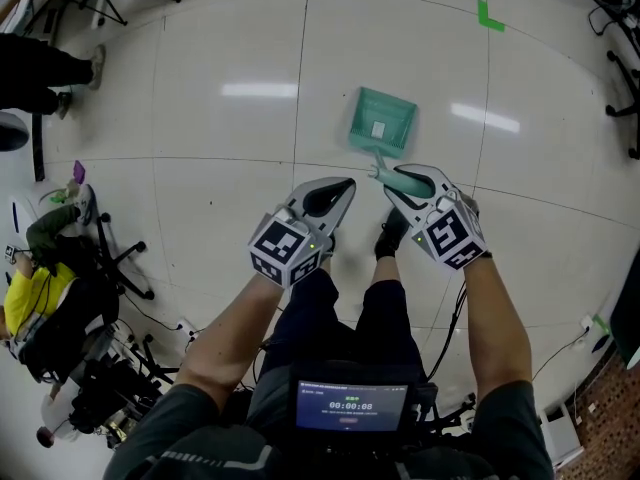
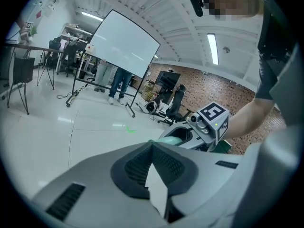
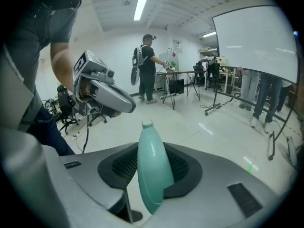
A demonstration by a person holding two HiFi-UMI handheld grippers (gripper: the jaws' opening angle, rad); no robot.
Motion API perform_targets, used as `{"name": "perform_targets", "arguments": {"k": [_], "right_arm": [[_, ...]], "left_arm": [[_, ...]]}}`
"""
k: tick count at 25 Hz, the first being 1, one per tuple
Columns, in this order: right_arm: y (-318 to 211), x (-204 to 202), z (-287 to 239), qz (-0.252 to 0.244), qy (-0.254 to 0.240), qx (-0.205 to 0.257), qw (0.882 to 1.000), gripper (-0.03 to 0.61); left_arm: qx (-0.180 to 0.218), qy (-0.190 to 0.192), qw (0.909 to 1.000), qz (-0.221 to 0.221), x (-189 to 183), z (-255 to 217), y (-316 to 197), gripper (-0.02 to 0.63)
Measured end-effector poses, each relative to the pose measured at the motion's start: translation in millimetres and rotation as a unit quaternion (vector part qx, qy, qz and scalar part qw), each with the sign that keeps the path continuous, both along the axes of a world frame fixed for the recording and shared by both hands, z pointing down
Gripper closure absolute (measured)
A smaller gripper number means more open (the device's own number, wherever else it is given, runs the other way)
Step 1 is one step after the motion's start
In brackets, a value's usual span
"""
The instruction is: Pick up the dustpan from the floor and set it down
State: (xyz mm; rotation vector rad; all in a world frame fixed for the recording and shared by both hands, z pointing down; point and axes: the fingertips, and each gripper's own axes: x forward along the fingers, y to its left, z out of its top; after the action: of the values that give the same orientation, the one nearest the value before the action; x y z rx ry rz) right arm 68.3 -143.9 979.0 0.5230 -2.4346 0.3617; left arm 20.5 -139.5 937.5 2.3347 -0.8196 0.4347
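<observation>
The teal dustpan [image 1: 381, 121] spreads out over the white floor tiles just ahead of my feet; I cannot tell whether it rests on the floor. Its handle [image 1: 405, 179] runs back into my right gripper [image 1: 400, 180], which is shut on it. In the right gripper view the teal handle [image 3: 151, 170] stands up between the dark pads of the right gripper [image 3: 148, 151], tip pointing away. My left gripper [image 1: 330, 196] hangs beside it to the left, shut and holding nothing. In the left gripper view the left gripper [image 2: 153, 148] has its jaws together, and the right gripper [image 2: 199, 132] shows beyond them.
A seated person in yellow [image 1: 30, 293] and an office chair [image 1: 110, 258] are at the left. A green tape mark [image 1: 489, 16] lies on the floor far ahead. A whiteboard on wheels [image 2: 126, 44] and a standing person [image 3: 148, 65] are further off in the room.
</observation>
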Motion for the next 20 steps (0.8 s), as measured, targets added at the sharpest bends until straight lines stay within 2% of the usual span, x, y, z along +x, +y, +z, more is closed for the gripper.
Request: {"name": "perform_targets", "arguments": {"k": [5, 13, 20], "right_arm": [[1, -11, -86, 0.005, -0.028, 0.018, 0.999, 0.433], [51, -28, -307, -0.006, -0.088, 0.051, 0.995, 0.433], [110, -38, -496, -0.021, -0.109, 0.097, 0.989, 0.433]], "left_arm": [[0.030, 0.011, 0.9995, -0.007, -16, -84, 3, 0.591], [0.078, 0.039, 0.9960, -0.021, -50, -275, 33, 0.591], [0.143, 0.075, 0.9863, -0.034, -79, -461, 83, 0.591]]}}
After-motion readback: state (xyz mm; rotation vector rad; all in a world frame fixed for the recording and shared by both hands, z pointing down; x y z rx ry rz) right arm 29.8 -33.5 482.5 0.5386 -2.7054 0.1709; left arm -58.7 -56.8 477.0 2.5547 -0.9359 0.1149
